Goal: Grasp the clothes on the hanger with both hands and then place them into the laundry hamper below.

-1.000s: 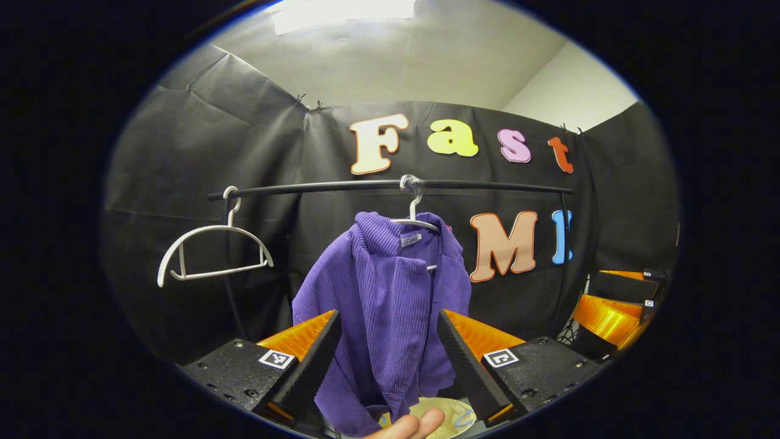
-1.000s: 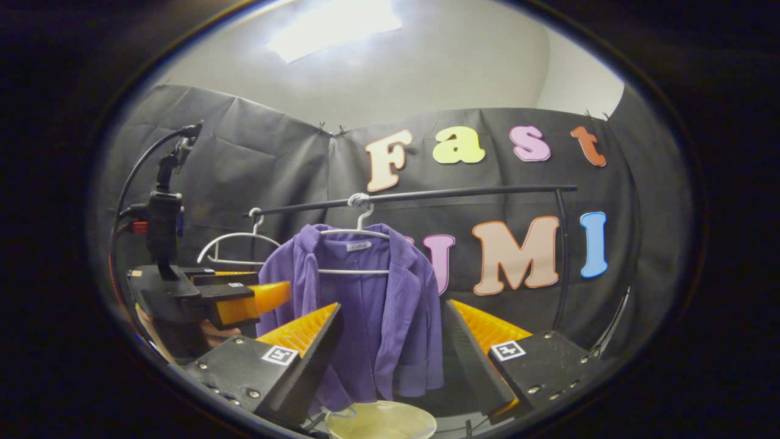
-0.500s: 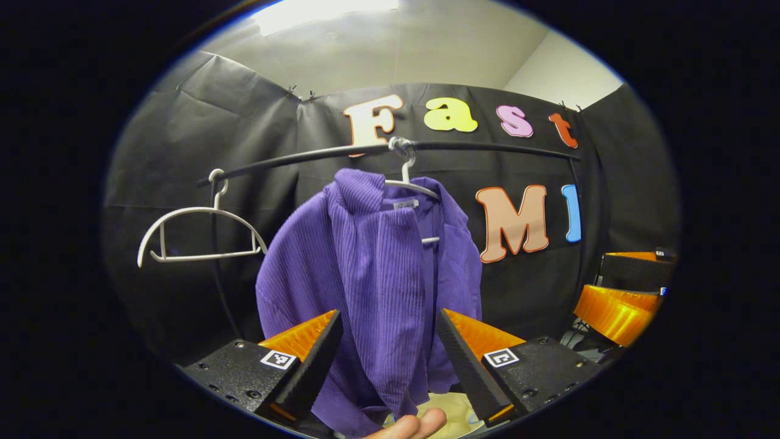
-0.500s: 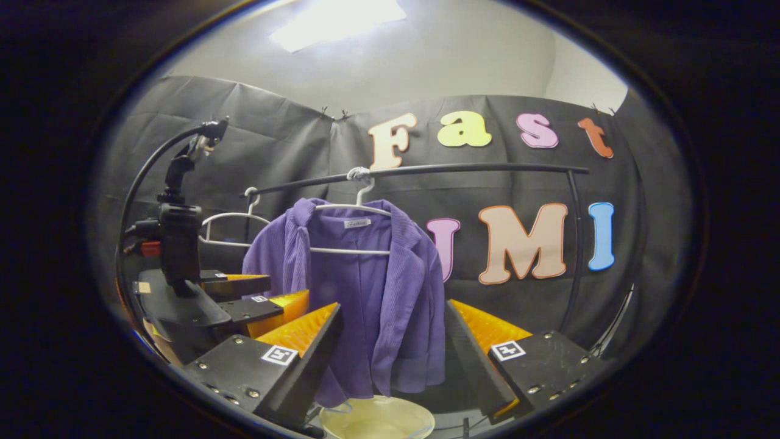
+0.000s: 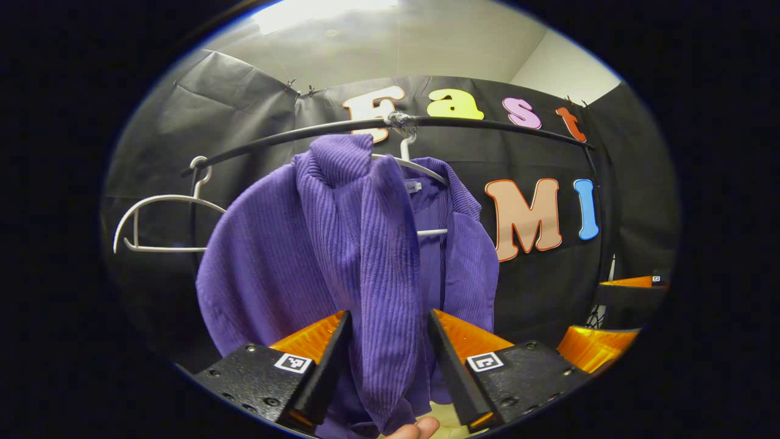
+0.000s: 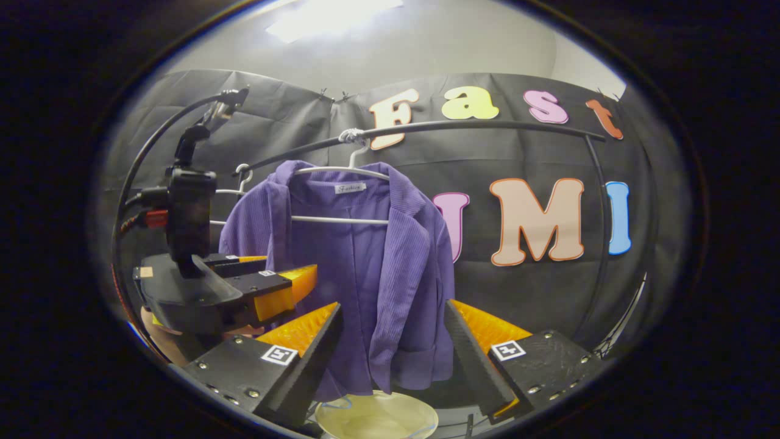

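Closer now than a second ago, the purple corduroy jacket [image 5: 341, 244] looms large in the left gripper view, so both grippers have advanced toward it and the grasp is near. It hangs on a white hanger [image 6: 341, 174] from the black rail [image 6: 475, 126], above the pale laundry hamper [image 6: 378, 417], whose rim shows low in the right gripper view. The left gripper [image 5: 385, 366] is spread wide, its fingers flanking the jacket's front fold (whether they touch the cloth I cannot tell). The right gripper [image 6: 393, 360] is likewise parted and holds nothing, short of the hem. Its view catches the left gripper from the side; the left view instead shows an empty white hanger [image 5: 164, 222] farther left and a fingertip [image 5: 414, 430] at the bottom.
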{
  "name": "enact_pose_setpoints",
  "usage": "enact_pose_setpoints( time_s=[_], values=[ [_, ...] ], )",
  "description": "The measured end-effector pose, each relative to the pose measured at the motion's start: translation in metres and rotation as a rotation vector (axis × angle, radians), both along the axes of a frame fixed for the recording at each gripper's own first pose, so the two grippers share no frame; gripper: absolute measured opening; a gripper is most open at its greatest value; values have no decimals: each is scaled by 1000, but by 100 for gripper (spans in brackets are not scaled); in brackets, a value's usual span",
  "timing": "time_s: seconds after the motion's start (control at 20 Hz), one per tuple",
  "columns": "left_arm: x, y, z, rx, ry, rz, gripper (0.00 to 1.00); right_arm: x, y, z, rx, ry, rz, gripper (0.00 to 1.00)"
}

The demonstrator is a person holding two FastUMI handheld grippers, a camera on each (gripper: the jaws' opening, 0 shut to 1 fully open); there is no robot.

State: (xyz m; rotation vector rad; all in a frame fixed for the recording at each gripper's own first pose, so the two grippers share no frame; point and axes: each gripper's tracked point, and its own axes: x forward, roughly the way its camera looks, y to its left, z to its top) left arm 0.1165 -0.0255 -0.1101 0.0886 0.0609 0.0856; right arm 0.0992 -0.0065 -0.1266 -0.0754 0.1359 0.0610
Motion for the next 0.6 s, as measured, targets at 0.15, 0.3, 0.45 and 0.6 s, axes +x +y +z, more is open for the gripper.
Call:
enact_pose_setpoints(
  time_s=[0.15, 0.3, 0.45, 0.6],
  values=[
    [5, 7, 1, 18, -18, 6, 56, 22, 5, -9, 30, 11, 27, 99],
    [3, 19, 3, 33, -51, 34, 19, 45, 11, -10, 38, -6, 52, 100],
    [1, 23, -6, 41, -33, 11, 11, 69, 5, -13, 15, -24, 26, 99],
    [-7, 25, -9, -11, 9, -36, 3, 91, 7, -16, 44, -27, 7, 100]
  ],
)
